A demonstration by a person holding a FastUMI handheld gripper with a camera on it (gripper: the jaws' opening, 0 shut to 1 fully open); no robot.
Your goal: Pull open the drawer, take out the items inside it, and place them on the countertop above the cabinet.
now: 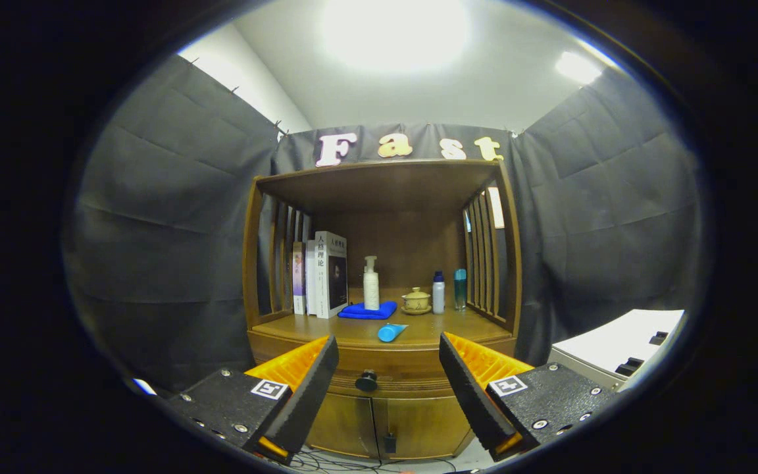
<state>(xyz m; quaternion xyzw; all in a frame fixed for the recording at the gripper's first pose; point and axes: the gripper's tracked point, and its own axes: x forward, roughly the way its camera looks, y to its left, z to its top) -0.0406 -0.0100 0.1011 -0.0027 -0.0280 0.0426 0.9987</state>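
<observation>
Wooden drawer [379, 368] is shut at lower centre, its small black knob [366, 380] between the wide-open, empty hand-held gripper [389, 382] fingers. Knob's tiny, so the pads could slip off, or a crooked pull might jam it. Blue tube [391, 332] sits near the worktop [326, 327] edge.

Only readable text: the white book [330, 274] standing at the countertop's [306, 326] left edge has "人格理论" down its spine; square black-and-white fiducial markers sit on both fingers [300, 388] of the wide-apart gripper [389, 382].
</observation>
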